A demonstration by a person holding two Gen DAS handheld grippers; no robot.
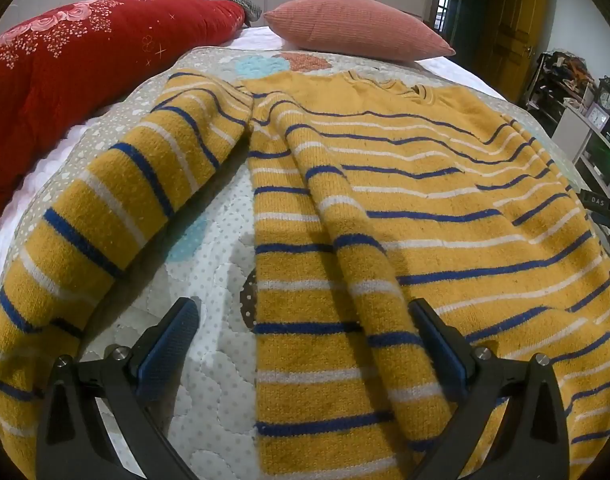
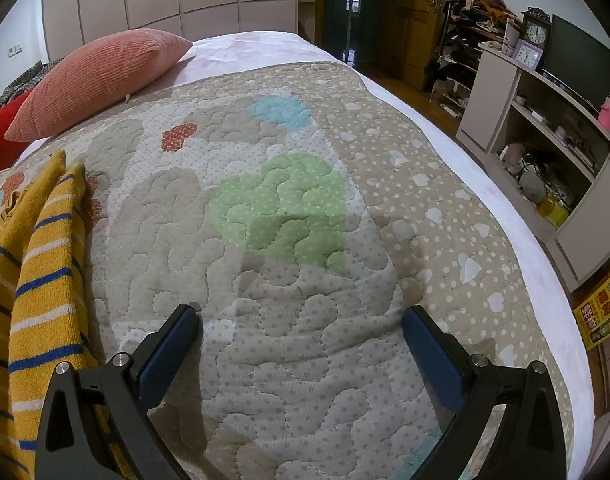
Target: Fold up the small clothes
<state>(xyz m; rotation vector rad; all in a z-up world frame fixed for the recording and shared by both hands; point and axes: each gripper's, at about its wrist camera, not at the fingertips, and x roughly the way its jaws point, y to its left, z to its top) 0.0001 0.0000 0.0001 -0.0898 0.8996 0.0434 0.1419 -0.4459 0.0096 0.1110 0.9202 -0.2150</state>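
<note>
Sweater [image 1: 405, 208]: lying flat on quilt [image 2: 305, 208], one sleeve spreading outward.
Left gripper [image 1: 303, 316]: hovering over sweater, jaws apart, gripping nothing.
Right gripper [image 2: 301, 320]: hovering over bare quilt, jaws apart, gripping nothing.

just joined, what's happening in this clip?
A person holds two handheld grippers over a bed to fold a yellow striped sweater, which lies spread on the quilted bedspread, not yet folded. One sleeve is stretched out to the side. The left gripper is open above the sweater's lower edge, gripping nothing. The right gripper is open over bare quilt, with the sweater off to its left. A pink pillow and a red floral quilt sit at the head end.
</note>
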